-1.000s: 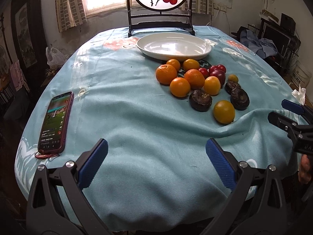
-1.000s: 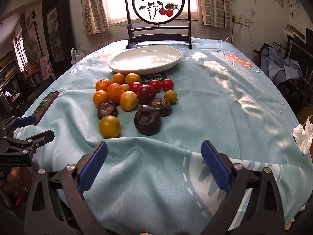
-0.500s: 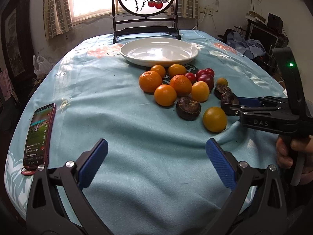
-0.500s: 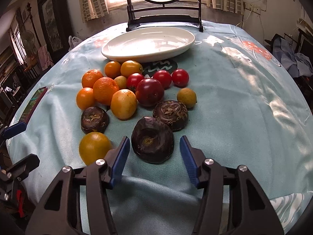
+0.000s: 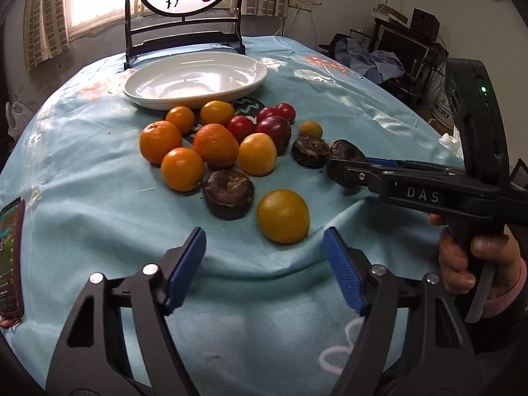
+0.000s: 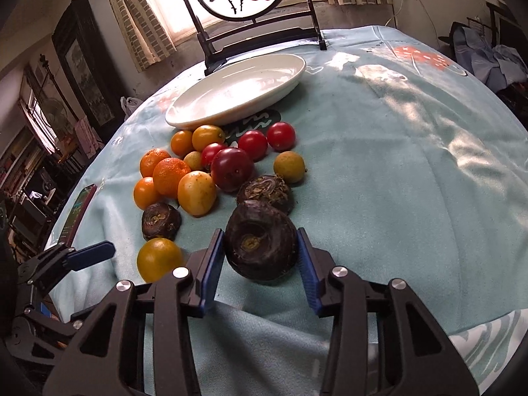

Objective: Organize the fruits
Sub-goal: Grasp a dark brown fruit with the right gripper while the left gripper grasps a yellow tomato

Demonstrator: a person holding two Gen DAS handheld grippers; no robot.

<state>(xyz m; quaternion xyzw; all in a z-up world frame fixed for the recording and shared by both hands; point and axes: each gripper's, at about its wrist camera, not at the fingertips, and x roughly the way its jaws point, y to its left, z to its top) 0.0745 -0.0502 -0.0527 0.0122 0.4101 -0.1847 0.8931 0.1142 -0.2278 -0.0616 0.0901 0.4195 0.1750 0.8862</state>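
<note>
A heap of fruit lies on the blue cloth in front of a white plate (image 5: 198, 79): oranges, red tomatoes, yellow fruits and three dark brown fruits. My right gripper (image 6: 260, 232) has its jaws closing on the nearest dark brown fruit (image 6: 260, 247), which rests on the cloth, and both blue pads touch its sides. In the left wrist view the right gripper (image 5: 343, 166) comes in from the right around that fruit (image 5: 346, 151). My left gripper (image 5: 264, 244) is closing. A yellow fruit (image 5: 283, 216) lies just ahead of its tips, untouched.
A phone (image 5: 10, 257) lies at the left table edge. A framed round screen (image 5: 184, 0) stands behind the plate (image 6: 231, 99). A white tissue (image 5: 450, 140) sits at the right edge. A person's hand (image 5: 478, 257) holds the right gripper's handle. Furniture surrounds the table.
Both grippers moved forward and down to the fruit. The right jaws narrowed onto the nearest dark brown fruit. The left jaws narrowed from wide open behind the yellow fruit.
</note>
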